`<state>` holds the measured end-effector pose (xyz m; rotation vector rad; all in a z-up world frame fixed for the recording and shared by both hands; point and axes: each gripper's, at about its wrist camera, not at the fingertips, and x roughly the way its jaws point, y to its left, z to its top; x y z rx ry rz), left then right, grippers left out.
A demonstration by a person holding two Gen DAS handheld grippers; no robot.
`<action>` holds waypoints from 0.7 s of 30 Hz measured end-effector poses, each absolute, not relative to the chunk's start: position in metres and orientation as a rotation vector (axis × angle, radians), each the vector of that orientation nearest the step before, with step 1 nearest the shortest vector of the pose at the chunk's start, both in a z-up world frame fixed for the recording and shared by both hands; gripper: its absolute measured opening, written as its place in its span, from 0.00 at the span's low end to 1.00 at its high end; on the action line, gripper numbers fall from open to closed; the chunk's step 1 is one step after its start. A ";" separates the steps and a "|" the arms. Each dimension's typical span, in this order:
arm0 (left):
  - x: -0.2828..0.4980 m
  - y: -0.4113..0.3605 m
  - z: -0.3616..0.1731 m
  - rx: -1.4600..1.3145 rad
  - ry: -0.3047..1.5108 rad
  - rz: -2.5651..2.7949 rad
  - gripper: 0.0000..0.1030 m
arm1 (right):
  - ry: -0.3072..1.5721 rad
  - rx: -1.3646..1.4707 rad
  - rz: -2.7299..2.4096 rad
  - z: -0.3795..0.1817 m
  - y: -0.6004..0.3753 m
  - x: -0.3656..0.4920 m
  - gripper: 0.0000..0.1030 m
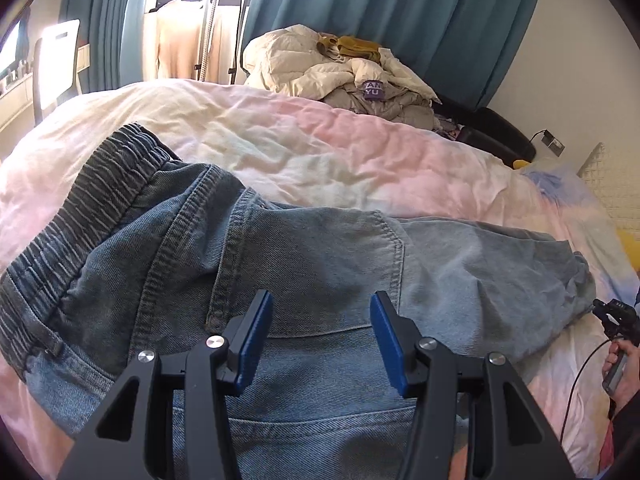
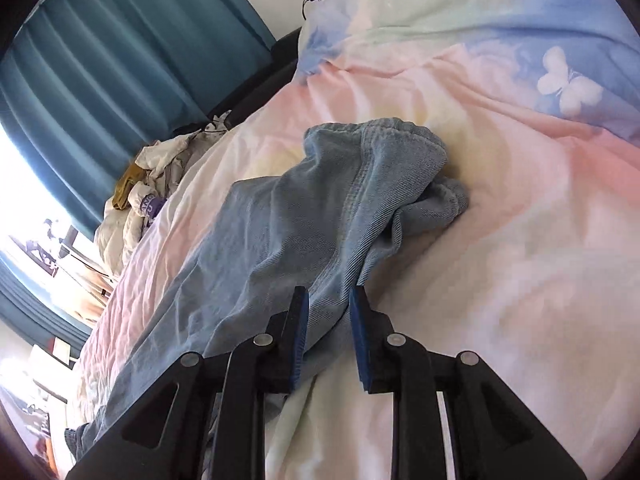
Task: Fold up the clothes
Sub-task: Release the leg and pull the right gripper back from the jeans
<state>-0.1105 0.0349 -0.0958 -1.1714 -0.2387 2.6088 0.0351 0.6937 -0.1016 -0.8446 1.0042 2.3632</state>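
Note:
Light blue jeans (image 1: 320, 248) lie flat across the pastel duvet (image 1: 320, 148), with the dark elastic waistband (image 1: 80, 208) at the left and the legs running to the right. My left gripper (image 1: 322, 304) hovers open over the back pocket with nothing between its blue pads. In the right wrist view the leg end of the jeans (image 2: 360, 184) lies bunched on the duvet (image 2: 520, 240). My right gripper (image 2: 328, 300) stands open low over the leg's edge. A fold of denim lies between its pads, and they do not press on it.
A heap of cream jackets (image 1: 340, 68) sits at the bed's far side, in front of teal curtains (image 1: 400, 12). A chair (image 1: 56, 64) and a garment stand (image 1: 208, 20) are at the far left. A person's hand (image 1: 620, 364) holds a black device at the right edge.

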 end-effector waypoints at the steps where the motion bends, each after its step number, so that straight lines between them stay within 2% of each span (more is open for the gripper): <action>1: -0.107 0.034 -0.093 -1.163 -0.238 2.610 0.51 | 1.005 -0.838 2.373 -0.096 0.687 0.040 0.21; 8: -0.085 0.016 -0.072 -1.144 -0.291 2.615 0.51 | 0.944 -0.844 2.518 -0.053 0.610 0.046 0.21; 21: -0.051 -0.099 -0.061 -1.351 -0.691 2.703 0.50 | 0.715 -0.999 2.776 -0.006 0.397 0.016 0.21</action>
